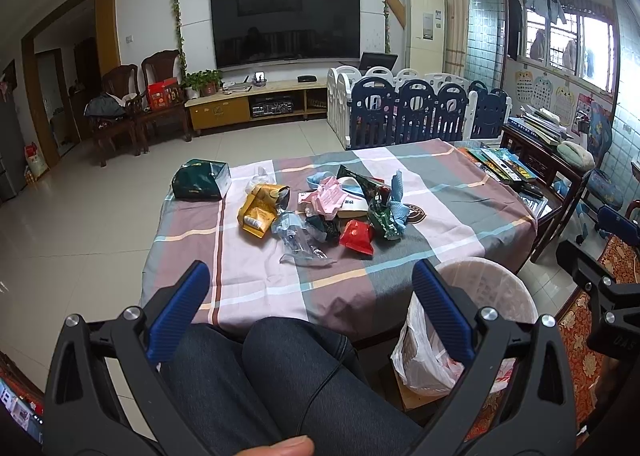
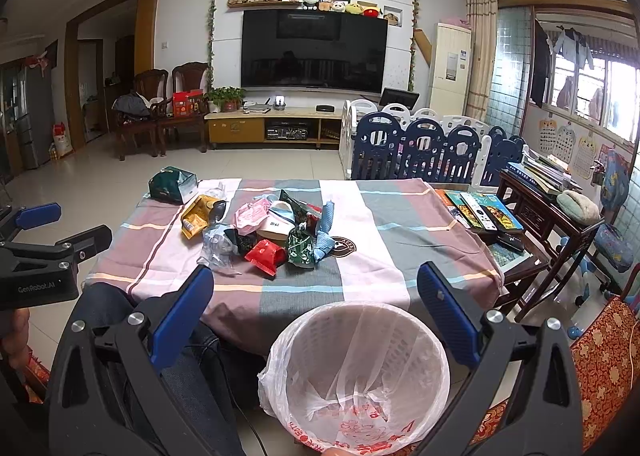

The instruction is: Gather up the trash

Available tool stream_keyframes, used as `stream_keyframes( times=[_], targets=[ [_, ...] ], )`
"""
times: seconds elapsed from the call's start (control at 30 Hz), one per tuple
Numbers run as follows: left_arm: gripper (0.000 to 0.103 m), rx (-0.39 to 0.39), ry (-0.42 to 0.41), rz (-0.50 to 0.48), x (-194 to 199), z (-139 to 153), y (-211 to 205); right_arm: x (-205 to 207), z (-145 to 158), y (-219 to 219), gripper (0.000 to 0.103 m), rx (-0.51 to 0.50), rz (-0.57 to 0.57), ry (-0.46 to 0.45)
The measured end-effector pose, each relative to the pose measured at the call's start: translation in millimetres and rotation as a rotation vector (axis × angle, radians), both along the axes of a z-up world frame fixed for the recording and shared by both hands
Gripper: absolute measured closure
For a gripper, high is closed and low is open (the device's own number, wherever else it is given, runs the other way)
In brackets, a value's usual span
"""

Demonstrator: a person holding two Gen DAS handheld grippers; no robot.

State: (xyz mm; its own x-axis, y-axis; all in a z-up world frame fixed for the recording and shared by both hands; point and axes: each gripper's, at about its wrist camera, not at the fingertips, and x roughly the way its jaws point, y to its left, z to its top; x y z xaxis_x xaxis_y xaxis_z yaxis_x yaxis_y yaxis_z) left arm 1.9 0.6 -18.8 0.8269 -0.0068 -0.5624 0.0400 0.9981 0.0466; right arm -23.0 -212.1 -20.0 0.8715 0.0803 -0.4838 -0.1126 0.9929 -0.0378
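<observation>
— Two grippers were in view, weren't they? How did they stand?

— Yes. The left gripper (image 1: 311,288) hung above the person's knees (image 1: 280,372), its blue fingers (image 1: 178,308) spread wide with nothing between them. The right gripper (image 2: 314,296) was likewise released, jaws far apart, held over the waste basket (image 2: 434,344).

— And the trash?

— A heap of wrappers (image 1: 332,204) lay near the middle of the table (image 1: 460,192), on the checked cloth: a yellow packet (image 1: 258,214) at the left of the heap, a red packet (image 1: 357,236) at its near edge, a crumpled pink paper (image 1: 326,198) behind, a clear plastic bag (image 1: 298,246) in front. A dark green bag (image 1: 200,179) sat apart at the far left corner.

— Was either gripper touching any of it?

— No, both were well short of the heap.

— The basket?

— It stood on the floor just beside the table's near edge, lined with a thin white bag; I couldn't tell whether anything lay inside.
</observation>
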Motion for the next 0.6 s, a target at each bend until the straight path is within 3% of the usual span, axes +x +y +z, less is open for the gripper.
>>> stream_keyframes(
  times=[0.6],
  targets=[
    [0.003, -0.003, 0.015, 0.003, 3.0, 0.3, 3.6, -0.2, -0.9, 0.0, 0.003, -0.004, 0.0, -0.001]
  ],
)
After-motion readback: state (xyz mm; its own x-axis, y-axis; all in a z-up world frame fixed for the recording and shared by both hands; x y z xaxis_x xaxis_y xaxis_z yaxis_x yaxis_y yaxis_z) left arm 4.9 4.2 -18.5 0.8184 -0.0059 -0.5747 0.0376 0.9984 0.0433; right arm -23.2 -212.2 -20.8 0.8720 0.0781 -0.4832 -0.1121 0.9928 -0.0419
